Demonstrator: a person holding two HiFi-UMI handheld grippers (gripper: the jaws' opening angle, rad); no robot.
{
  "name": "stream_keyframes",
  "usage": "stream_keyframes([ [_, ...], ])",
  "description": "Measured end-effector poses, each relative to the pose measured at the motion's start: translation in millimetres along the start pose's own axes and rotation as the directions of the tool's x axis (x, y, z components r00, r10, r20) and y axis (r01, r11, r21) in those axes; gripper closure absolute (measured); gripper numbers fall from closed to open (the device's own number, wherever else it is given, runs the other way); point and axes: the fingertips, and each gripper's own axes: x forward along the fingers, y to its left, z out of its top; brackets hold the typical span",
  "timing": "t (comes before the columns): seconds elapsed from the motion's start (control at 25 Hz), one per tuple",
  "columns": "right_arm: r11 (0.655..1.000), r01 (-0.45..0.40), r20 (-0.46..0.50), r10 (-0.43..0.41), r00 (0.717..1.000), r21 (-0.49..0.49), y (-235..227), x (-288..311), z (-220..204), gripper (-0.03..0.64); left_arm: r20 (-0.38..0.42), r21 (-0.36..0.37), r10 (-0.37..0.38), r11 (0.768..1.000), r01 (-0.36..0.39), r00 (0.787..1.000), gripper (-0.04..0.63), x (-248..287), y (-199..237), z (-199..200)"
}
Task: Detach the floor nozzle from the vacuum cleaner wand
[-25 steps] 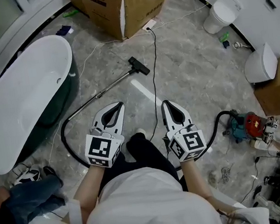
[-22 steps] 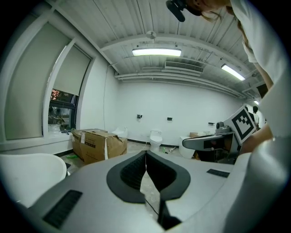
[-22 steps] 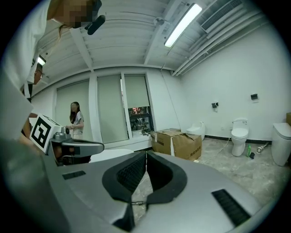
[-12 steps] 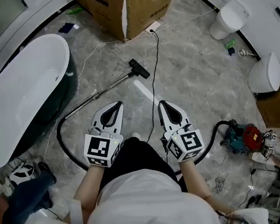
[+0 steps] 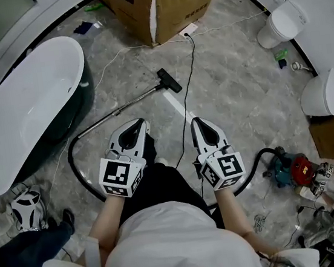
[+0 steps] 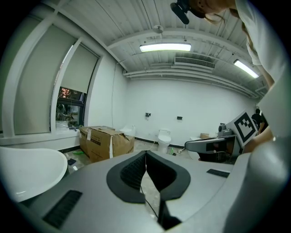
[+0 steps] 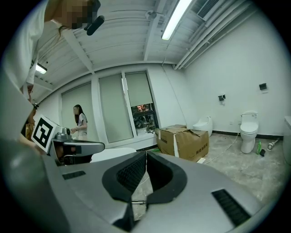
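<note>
The nozzle [image 5: 169, 80] lay on the floor [image 5: 233, 78], apparently joined to the wand [image 5: 138, 98], though the joint was too small to see well. It lay between the bathtub [image 5: 24, 112] and the box [image 5: 162, 5]. The left gripper [image 5: 137, 124] and the right gripper [image 5: 196, 122] were well apart from it, both fully closed and holding nothing.

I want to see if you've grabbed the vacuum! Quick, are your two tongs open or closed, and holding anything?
Left tongs: closed, holding nothing.
Right tongs: closed, holding nothing.
</note>
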Motion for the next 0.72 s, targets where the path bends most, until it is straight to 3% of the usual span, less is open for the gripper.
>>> stream_keyframes([
  [0.4, 0.998, 0.064, -0.004, -0.064, 0.998, 0.007, -43.3, 45.8, 17.9, 0.600, -0.003, 0.018, -0.030, 0.999, 0.030, 1.000, 0.584, 61.5, 38.8, 20.5],
  [0.72, 0.998, 0.069, -0.006, -0.069, 0.998, 0.002, -63.0, 99.2, 37.7, 0.600, -0.001, 0.031, -0.059, 0.998, 0.059, 0.998, 0.584, 109.3, 76.0, 41.2],
])
